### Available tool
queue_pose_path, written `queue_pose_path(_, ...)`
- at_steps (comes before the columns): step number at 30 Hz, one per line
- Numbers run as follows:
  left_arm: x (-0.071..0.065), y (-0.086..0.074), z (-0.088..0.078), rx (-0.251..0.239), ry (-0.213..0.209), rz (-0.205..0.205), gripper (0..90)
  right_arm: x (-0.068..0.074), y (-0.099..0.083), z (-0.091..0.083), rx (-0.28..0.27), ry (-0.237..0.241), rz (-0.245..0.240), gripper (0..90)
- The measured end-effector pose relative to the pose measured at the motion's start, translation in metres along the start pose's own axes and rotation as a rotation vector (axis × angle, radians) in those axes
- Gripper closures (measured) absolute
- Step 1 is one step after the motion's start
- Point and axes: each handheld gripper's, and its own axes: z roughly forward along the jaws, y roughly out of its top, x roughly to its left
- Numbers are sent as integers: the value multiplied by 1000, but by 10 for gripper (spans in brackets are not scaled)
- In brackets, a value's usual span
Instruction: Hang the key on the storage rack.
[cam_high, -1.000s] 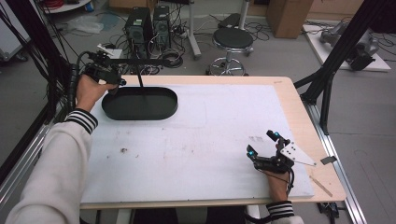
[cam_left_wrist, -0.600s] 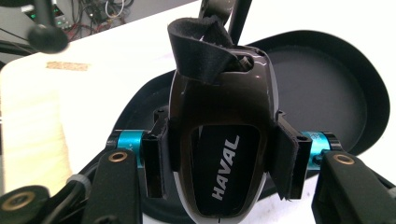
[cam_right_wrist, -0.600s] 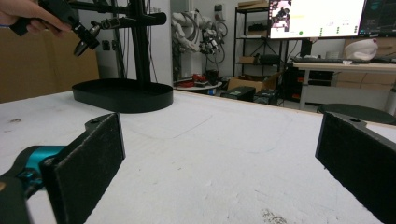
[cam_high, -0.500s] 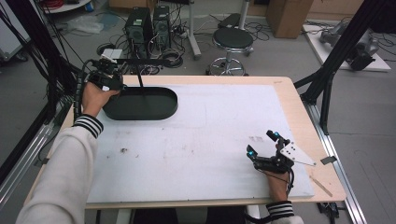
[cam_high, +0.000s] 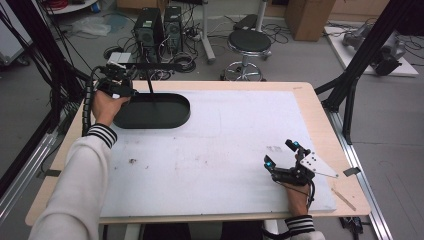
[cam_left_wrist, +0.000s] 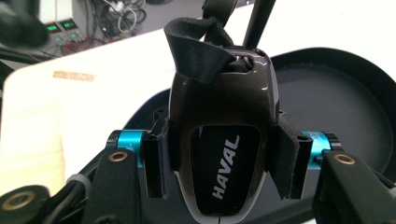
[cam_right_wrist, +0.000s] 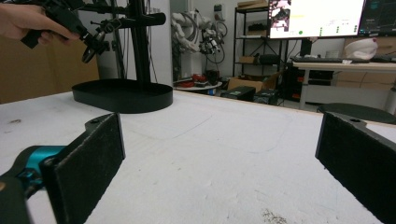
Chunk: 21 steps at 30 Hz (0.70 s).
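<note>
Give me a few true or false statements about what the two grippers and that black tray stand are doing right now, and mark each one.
1. The left gripper is shut on a car key fob marked HAVAL. True.
2. The right gripper holds a key. False: its jaws stand wide apart with nothing between them, over the white table top.
3. The black oval tray sits at the table's far left. True.
4. The left gripper rests on the table beside the right one. False: it is raised above the tray, by the upright post.
</note>
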Motion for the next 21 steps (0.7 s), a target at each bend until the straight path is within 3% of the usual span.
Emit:
queue_pose_path(13,-4,-9,7,-16,-12,12,482,0,0,0,1,-1,2,3)
queue_pose_path(17,-4,-14,7,-29,-34,20,475,0,0,0,-1,2,-2,3)
queue_pose_path(18,-4,-15,6,-47,-42,32,448,0,0,0,-1,2,-3,3)
queue_pose_path(21,-5,-18,3,-88,-77,70,248,0,0,0,5,7,1,3)
